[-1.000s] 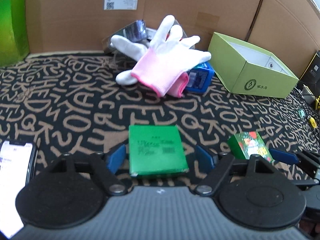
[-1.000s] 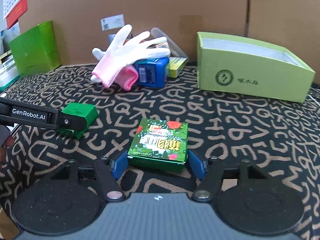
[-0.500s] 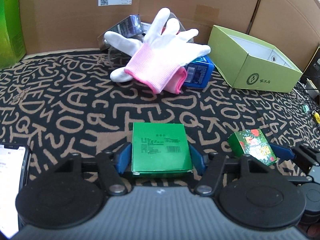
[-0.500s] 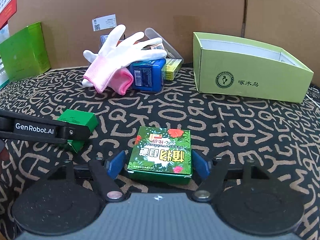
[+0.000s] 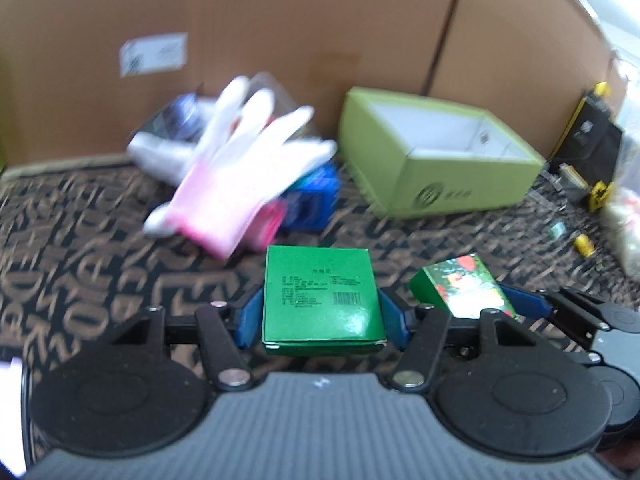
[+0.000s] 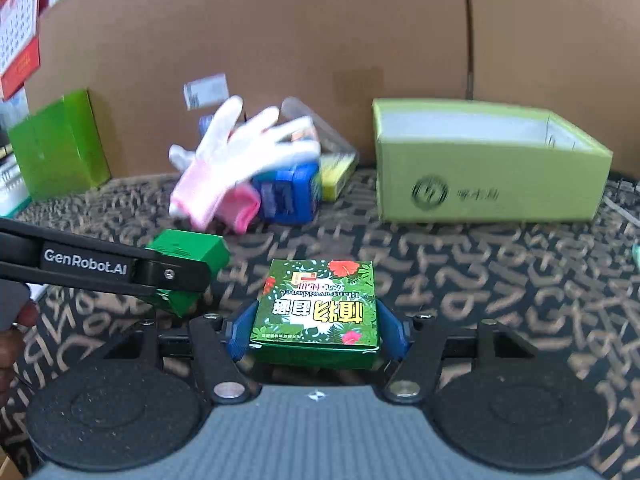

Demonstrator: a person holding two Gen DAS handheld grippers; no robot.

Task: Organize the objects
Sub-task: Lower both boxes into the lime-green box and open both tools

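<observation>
My left gripper (image 5: 322, 316) is shut on a plain green box (image 5: 322, 300) and holds it above the patterned cloth; the box also shows in the right wrist view (image 6: 188, 250). My right gripper (image 6: 316, 328) is shut on a green floral box (image 6: 318, 310), also lifted; it shows in the left wrist view (image 5: 464, 288) to the right of the plain box. An open lime-green carton (image 6: 480, 164) stands at the back right, also in the left wrist view (image 5: 444, 160).
A white and pink glove (image 6: 240, 160) lies over a blue box (image 6: 288, 196) and other small items by the cardboard wall (image 6: 320, 40). A tall green box (image 6: 56, 144) stands at the left. Small clutter (image 5: 592, 168) lies at the far right.
Both grippers have closed on their boxes and lifted them off the cloth. Both views have risen and swung a little toward the lime-green carton.
</observation>
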